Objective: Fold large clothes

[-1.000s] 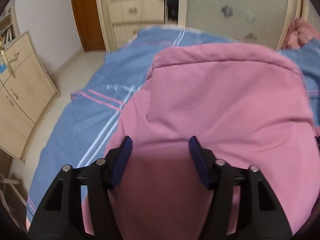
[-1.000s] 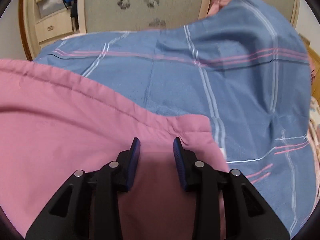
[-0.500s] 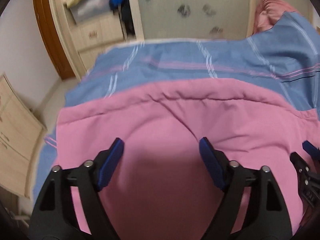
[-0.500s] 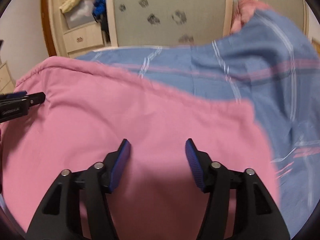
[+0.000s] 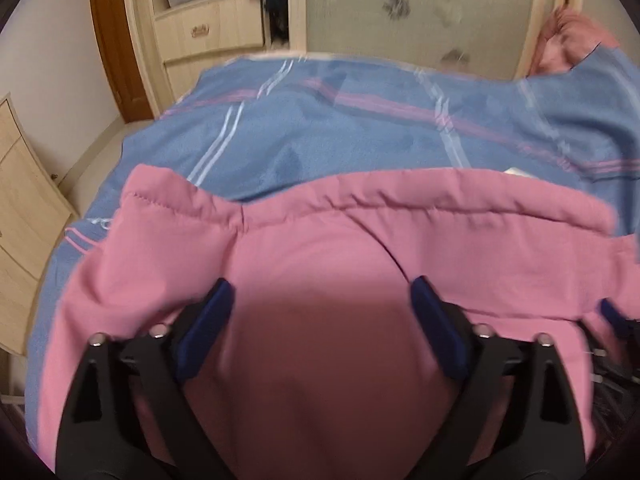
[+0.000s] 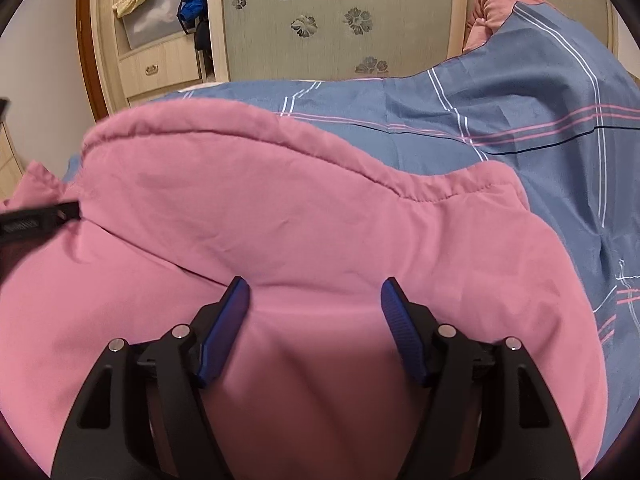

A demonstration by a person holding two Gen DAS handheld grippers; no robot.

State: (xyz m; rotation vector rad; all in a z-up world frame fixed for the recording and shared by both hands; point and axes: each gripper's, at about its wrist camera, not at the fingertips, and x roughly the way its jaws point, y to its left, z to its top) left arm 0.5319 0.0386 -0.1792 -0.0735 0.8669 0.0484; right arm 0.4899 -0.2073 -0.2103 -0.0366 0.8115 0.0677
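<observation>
Left wrist view, item 1: left claw (image 5: 320, 304), one, jaws spread wide apart over the pink garment (image 5: 400, 240), gripping nothing; whether its blue pads (image 5: 208, 332) touch the cloth cannot be told. Judged position: hovering low at the near part of the garment, where a fresh hold for a fold could be taken.

Item 2: right claw (image 6: 316, 300), one, jaws likewise apart and empty, set over the same garment near its right half. The two claws sit side by side, each at one end of the cloth, probably so a wide piece can be lifted evenly.

Item 3: pink garment, one, padded with a stitched hem, lying spread on the bed, its far edge doubled over and puffed up. The folding looks partly done.

Item 4: blue checked bedspread (image 6: 480, 120), one, covering the bed beneath the garment and heaped high at the right.

Item 5: wardrobe (image 6: 320, 20) with flowered panels, one, behind the bed.
</observation>
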